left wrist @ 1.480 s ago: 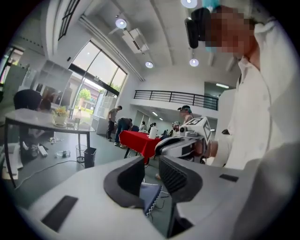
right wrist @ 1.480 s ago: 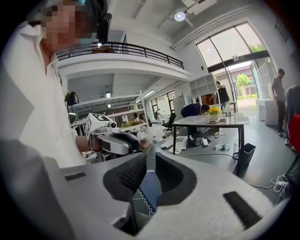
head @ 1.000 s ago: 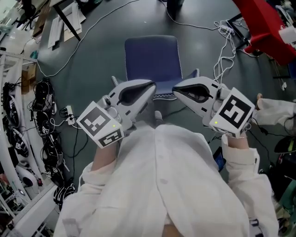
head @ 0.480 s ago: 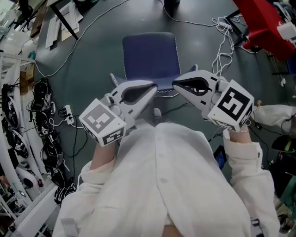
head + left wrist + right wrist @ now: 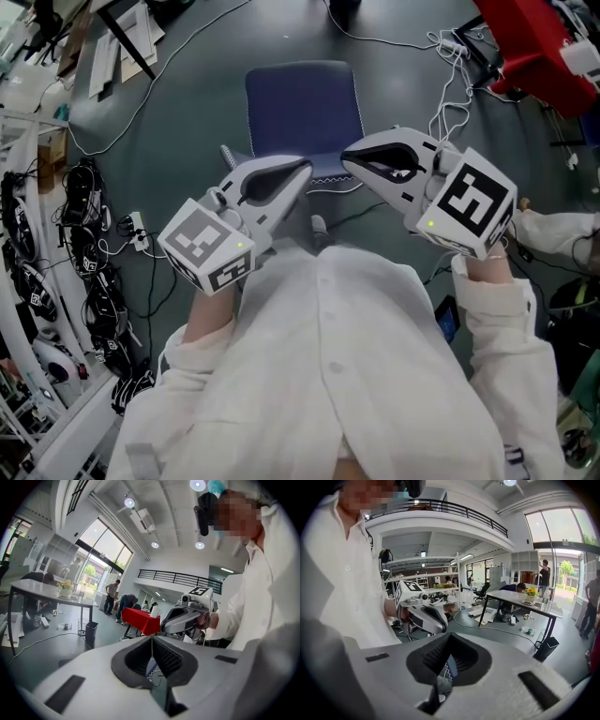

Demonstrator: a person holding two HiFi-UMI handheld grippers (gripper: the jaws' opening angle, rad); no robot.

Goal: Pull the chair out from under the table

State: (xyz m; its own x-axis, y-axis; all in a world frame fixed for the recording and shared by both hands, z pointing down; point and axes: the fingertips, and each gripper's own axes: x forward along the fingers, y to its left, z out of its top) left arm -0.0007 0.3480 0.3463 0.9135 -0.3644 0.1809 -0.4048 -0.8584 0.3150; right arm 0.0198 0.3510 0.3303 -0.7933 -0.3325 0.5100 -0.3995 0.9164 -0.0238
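1. The left hand-held gripper [image 5: 306,169] is closed. In the left gripper view its ribbed pads meet in a thin line with nothing clamped between them.
2. The right hand-held gripper [image 5: 345,160] is closed too, pads together and empty in the right gripper view.
3. Through the hollow behind each pair of pads shows a strip of blue fabric with white zigzag stitching, which is the chair's edge below.
4. From the head view the two tips point inward at each other, near but apart, over the near edge of the chair [image 5: 305,108]. I cannot tell whether either tip touches it.
5. Each hand-held gripper carries its marker cube at the rear, the left cube [image 5: 206,248] and the right cube [image 5: 469,211]. Behind them are the person's hands and white sleeves [image 5: 497,319].
6. The chair stands on the grey floor [image 5: 187,122], straight ahead of the person, out in the open.
7. A grey worktop [image 5: 520,599] with flowers on it stands well apart, seen in the right gripper view.
8. A white cable [image 5: 452,89] loops on the floor just right of the chair, and another cable [image 5: 141,122] curves past its left.
9. A red cover [image 5: 534,52] lies at the upper right, and a rack [image 5: 28,281] hung with black cables runs along the left.
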